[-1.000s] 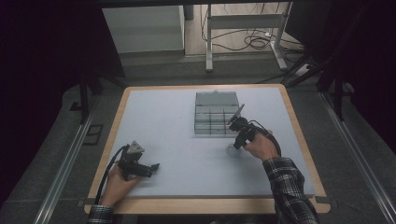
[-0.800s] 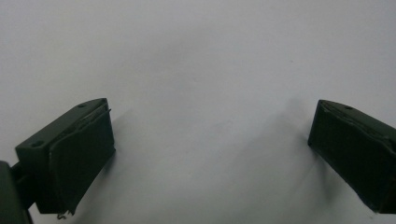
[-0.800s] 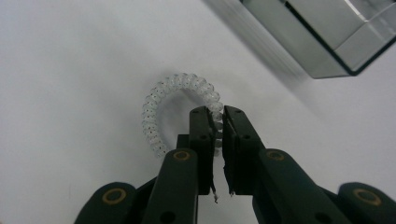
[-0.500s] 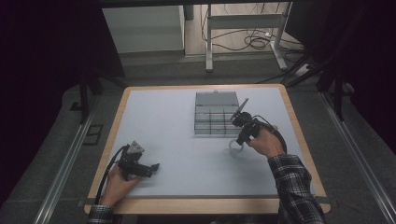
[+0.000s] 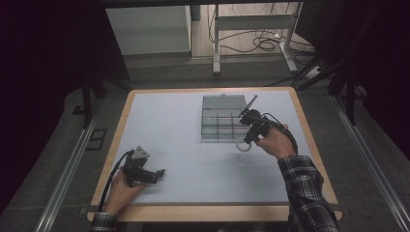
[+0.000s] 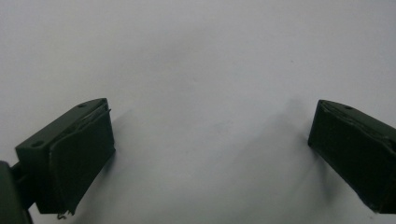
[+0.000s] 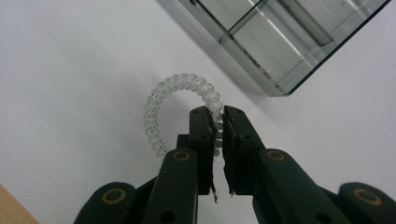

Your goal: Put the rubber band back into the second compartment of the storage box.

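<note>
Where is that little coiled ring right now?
The coiled ring is pinched in the right tongs, and in the high view it hangs just in front of the clear divided box, right of the table's middle.

Desk: pale grey-white top, light wooden edging. Clear compartmented box sits directly on it, right of centre toward far side, dividers visible inside. Left tool rests on top near front-left corner.
</note>
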